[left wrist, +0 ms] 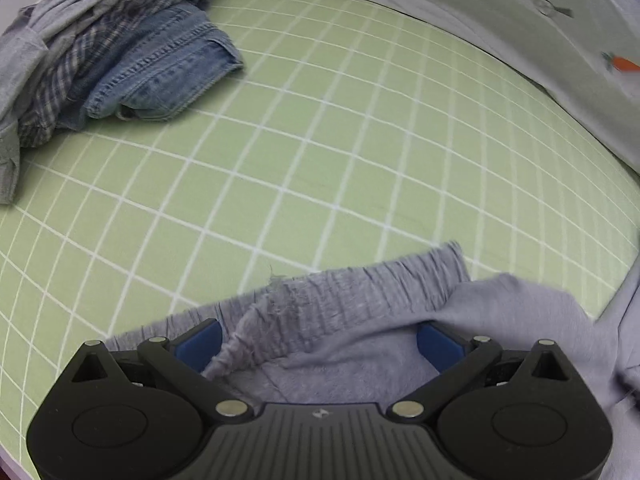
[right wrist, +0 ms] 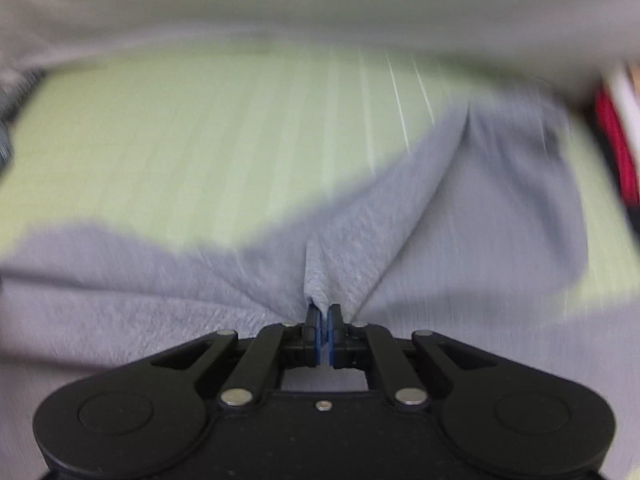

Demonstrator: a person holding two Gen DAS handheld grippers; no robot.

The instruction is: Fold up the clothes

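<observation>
A grey fleece garment (left wrist: 340, 300) with a gathered elastic waistband lies on the green grid mat (left wrist: 320, 140) at the bottom of the left wrist view. My left gripper (left wrist: 318, 340) stands open over it, blue pads (left wrist: 200, 340) wide apart, with the waistband bunched between them and its right pad partly under a fold. In the blurred right wrist view the same grey garment (right wrist: 400, 240) spreads across the mat (right wrist: 200, 140). My right gripper (right wrist: 323, 316) is shut on a pinched ridge of its fabric, which rises in a pleat from the blue pads.
A pile of other clothes sits at the mat's far left: folded denim (left wrist: 168, 68), a plaid shirt (left wrist: 80, 60) and grey cloth (left wrist: 16, 80). A white sheet with a carrot print (left wrist: 618, 63) borders the mat beyond. Something red (right wrist: 616, 148) shows at the right edge.
</observation>
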